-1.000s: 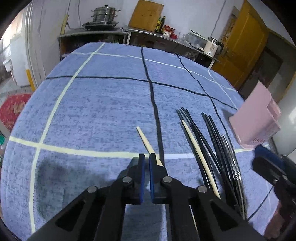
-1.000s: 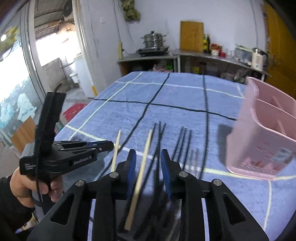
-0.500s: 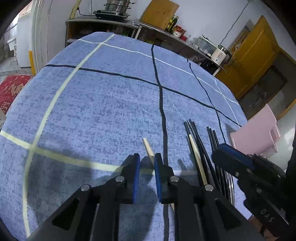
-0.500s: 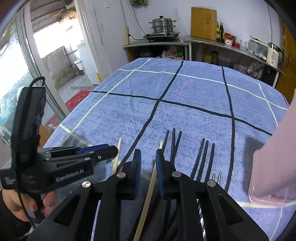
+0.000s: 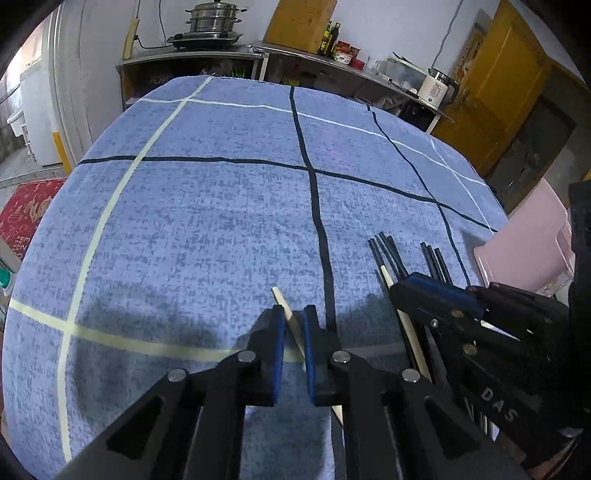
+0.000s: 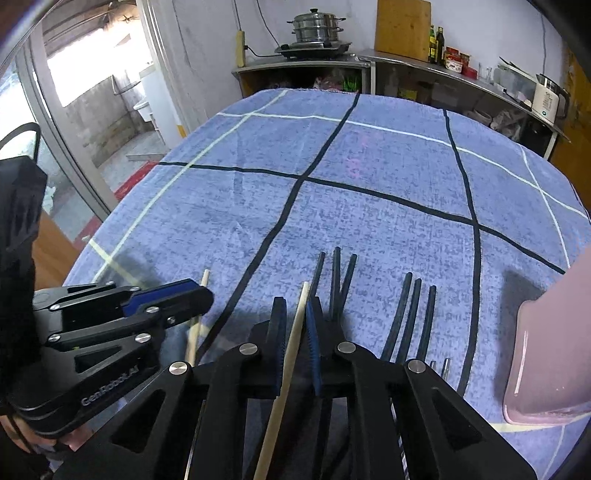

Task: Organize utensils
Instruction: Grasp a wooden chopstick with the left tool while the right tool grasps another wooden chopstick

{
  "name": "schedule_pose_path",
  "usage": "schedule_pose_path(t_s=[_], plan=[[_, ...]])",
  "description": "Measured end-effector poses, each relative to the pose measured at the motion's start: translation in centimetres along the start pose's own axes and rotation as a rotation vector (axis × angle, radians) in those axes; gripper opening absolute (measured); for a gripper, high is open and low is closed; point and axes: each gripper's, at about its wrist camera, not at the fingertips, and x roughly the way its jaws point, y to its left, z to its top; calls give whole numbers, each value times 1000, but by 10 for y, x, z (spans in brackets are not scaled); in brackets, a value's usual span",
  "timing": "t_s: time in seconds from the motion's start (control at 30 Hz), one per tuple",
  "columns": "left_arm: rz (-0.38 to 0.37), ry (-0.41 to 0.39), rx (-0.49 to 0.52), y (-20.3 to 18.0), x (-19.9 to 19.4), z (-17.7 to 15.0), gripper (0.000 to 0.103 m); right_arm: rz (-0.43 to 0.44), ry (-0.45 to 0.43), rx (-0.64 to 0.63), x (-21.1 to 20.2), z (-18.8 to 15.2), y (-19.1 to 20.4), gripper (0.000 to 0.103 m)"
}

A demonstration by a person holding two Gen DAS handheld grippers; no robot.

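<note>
Two pale wooden chopsticks and several black chopsticks [image 6: 408, 314] lie on the blue checked tablecloth. My left gripper [image 5: 293, 325] is open, low over the cloth, with one wooden chopstick [image 5: 286, 308] lying between its fingers. My right gripper [image 6: 295, 317] is open with the other wooden chopstick [image 6: 293, 332] between its fingers. The right gripper shows in the left wrist view [image 5: 436, 295], and the left gripper shows in the right wrist view [image 6: 166, 295]. The black chopsticks [image 5: 391, 251] lie just right of the wooden ones.
A pink utensil holder [image 6: 554, 350] stands at the right table edge; it also shows in the left wrist view [image 5: 528, 247]. A counter with a steamer pot [image 6: 316, 29] and a kettle [image 6: 548, 99] stands behind the table. Blue tablecloth [image 5: 203, 221] stretches ahead and left.
Both grippers have dropped toward the table and moved forward over the wooden chopsticks. The left gripper has opened wider. The right gripper came in close beside the left one.
</note>
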Motion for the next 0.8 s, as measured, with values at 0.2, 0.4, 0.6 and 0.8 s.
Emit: schedule_pose_path(t_s=[0.2,0.4,0.6,0.8], plan=[[6,28,23,-1,1,4,10,-5,24,8,6,3,-2,10],[17,44,34,-6,4,8,9,-7,35,10,9,4,-2,7],[6,38,16,-3,4,8,8,9,29,21,6,5,-4,5],[-27,46,-3,4,1,7,5,25,-6,25,-10,9,-4,5]])
